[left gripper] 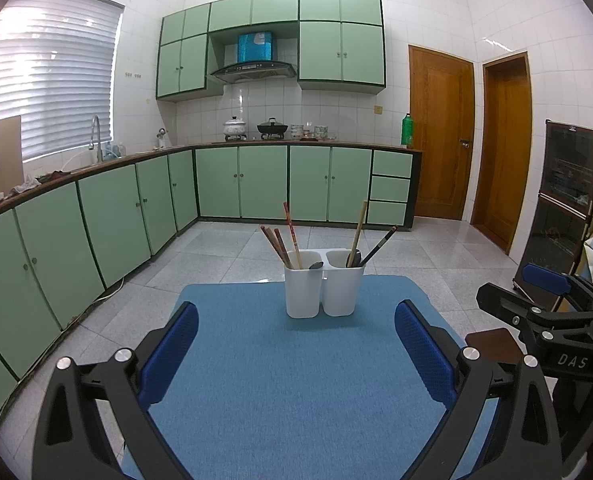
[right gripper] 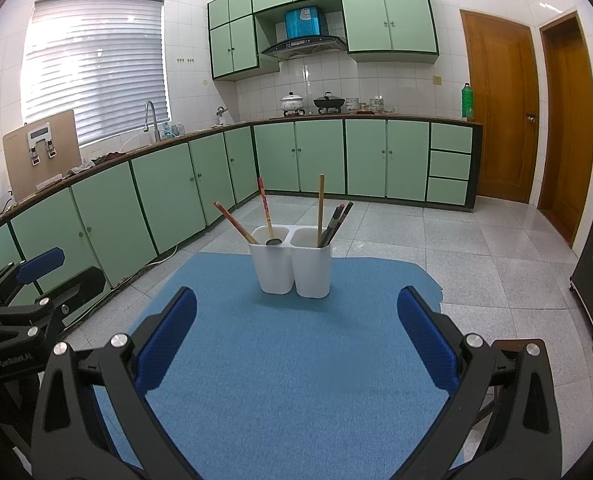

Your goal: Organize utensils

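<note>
While we held both tools over the table, the blue mat [left gripper: 276, 380] filled most of what we saw, spread across the tabletop with grey floor tiles [left gripper: 436, 252] and green cabinets [left gripper: 240, 180] beyond it. At the mat's far edge stood a white two-compartment holder [left gripper: 322, 294], upright, its two cups touching side by side. Our left gripper [left gripper: 296, 354] hung near us with its blue pads spread wide and nothing between them; our right gripper [right gripper: 296, 346] was likewise released and empty. In the left cup, reddish-brown chopsticks [left gripper: 276, 246] leaned left, and one red patterned chopstick [left gripper: 291, 232] rose nearly straight. A pale wooden stick [left gripper: 358, 232] stood in the right cup, with dark chopsticks [left gripper: 380, 246] leaning right. Smallest of all, a metal spoon bowl [left gripper: 316, 265] peeked above the left cup's rim, and a dark one [left gripper: 355, 258] showed in the right.
</note>
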`<state>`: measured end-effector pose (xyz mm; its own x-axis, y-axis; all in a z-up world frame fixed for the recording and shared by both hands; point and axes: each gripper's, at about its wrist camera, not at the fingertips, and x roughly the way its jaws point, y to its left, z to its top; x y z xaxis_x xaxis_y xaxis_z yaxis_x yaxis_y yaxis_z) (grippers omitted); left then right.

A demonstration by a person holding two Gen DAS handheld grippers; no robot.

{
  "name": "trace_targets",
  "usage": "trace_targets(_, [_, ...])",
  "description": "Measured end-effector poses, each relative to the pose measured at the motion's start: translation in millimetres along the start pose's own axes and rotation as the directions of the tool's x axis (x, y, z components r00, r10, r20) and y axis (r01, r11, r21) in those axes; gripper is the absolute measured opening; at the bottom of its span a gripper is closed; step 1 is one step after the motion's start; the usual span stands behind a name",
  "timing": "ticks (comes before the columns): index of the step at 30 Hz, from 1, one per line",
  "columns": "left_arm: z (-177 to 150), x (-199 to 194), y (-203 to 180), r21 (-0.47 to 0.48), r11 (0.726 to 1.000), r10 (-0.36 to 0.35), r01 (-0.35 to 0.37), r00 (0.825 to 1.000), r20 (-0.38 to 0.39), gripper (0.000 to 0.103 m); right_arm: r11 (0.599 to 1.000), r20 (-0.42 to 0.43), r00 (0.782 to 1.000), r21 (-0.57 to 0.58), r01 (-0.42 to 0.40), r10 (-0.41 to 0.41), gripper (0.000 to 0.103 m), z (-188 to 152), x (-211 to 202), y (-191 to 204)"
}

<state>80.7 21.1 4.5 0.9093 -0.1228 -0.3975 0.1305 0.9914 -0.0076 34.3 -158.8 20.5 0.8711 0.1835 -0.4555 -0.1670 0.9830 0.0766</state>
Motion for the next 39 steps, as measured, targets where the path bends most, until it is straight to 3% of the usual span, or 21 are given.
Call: trace_targets(39, [-2.1, 2.9, 2.3, -0.012, 1.0, 0.007, -0.007, 1.0, -0.004, 0.096, 1.0, -0.003, 1.0, 0.001, 0.012, -0.012, 0.097, 2.1, 5.5, 0.5])
